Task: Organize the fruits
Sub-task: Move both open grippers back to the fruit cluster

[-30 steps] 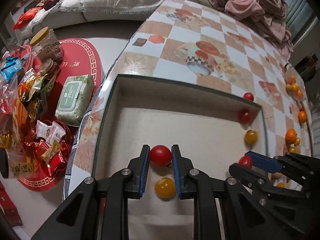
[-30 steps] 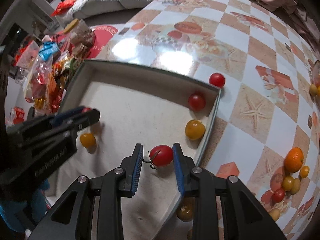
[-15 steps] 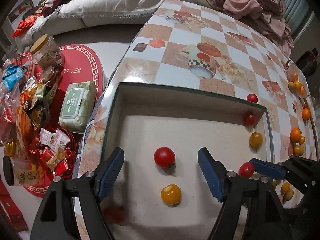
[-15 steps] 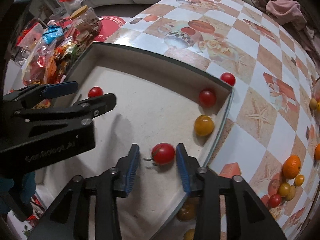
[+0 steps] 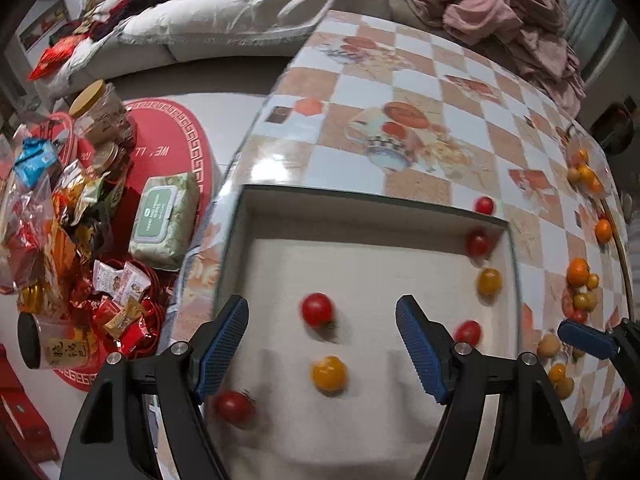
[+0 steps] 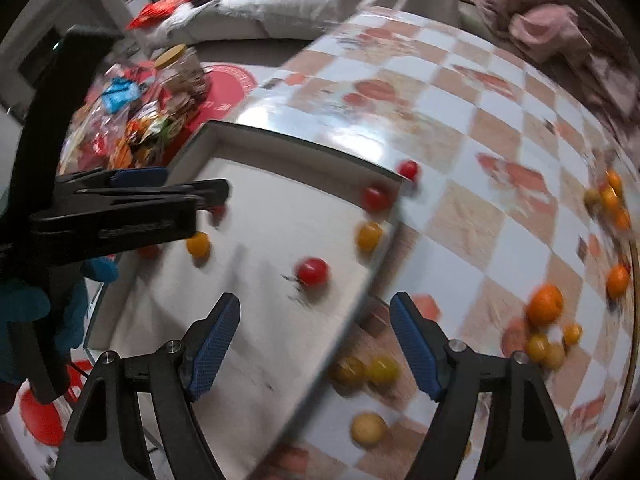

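Note:
A shallow white tray (image 5: 360, 200) sits on the checkered table. In it lie several red and yellow cherry tomatoes: a red one (image 5: 317, 309) and a yellow one (image 5: 329, 373) between my left gripper's open fingers, another red one (image 5: 233, 405) by the left finger. My left gripper (image 5: 322, 344) is open and empty above them. My right gripper (image 6: 314, 342) is open and empty over the tray's right rim (image 6: 372, 276), behind a red tomato (image 6: 312, 272). Loose oranges and yellow fruits (image 6: 544, 310) lie on the table to the right.
One red tomato (image 5: 484, 205) lies on the table just outside the tray's far corner. Snack packets and jars (image 5: 60, 216) crowd the floor at left. A wet-wipes pack (image 5: 164, 216) lies on a red mat. Pink clothes (image 5: 512, 16) lie at the far table edge.
Both grippers have opened and pulled back and up. Each let go of a red tomato, which now lies in the tray. The right view is blurred from motion.

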`<state>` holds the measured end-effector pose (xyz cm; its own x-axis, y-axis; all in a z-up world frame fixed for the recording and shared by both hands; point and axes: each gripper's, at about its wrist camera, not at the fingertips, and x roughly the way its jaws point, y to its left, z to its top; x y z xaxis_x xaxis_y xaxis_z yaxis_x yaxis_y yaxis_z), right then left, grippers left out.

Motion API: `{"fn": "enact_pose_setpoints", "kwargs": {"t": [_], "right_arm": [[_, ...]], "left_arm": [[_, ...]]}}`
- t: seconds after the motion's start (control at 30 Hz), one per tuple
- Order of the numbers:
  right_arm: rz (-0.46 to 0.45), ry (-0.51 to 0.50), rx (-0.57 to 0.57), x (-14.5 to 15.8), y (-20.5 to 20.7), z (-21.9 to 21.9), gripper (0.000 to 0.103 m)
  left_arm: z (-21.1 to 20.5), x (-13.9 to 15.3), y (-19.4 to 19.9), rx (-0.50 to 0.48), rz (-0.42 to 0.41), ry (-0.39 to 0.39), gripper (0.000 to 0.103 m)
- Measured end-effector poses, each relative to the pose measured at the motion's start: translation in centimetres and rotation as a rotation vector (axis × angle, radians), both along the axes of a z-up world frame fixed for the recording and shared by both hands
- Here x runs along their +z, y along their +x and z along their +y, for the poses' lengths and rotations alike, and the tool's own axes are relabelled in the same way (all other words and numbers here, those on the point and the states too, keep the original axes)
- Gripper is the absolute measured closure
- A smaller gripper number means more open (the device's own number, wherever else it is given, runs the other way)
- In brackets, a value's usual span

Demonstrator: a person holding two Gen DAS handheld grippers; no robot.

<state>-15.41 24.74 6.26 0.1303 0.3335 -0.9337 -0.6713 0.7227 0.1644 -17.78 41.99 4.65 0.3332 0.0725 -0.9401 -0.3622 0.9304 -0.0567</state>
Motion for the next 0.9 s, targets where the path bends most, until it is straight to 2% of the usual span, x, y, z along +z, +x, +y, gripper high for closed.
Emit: {"fn": "enact_pose_setpoints", "kwargs": {"t": [0.13, 0.5, 0.7, 0.9], "right_arm": [[0.036, -0.005, -0.092, -0.3, 0.7, -3.5, 0.023], [0.054, -0.045, -0.343, -0.6, 3.2, -15.0, 0.023], [0.066, -0.065, -0.446, -1.2, 4.3, -20.0, 0.023], [0.088, -0.046, -0.507, -1.9, 5.6, -22.3, 0.023]], "left_arm": [[-3.0, 0.9, 0.4, -0.059, -0.008, -0.004, 0.026], [-12.5, 3.2, 2.7, -0.24, -0.045, -0.049, 0.026], [-17.0, 2.2, 2.8, -0.34, -0.012, -0.048, 0.026], [-19.6, 0.3, 2.9, -0.389, 0.028, -0.04, 0.026]]}}
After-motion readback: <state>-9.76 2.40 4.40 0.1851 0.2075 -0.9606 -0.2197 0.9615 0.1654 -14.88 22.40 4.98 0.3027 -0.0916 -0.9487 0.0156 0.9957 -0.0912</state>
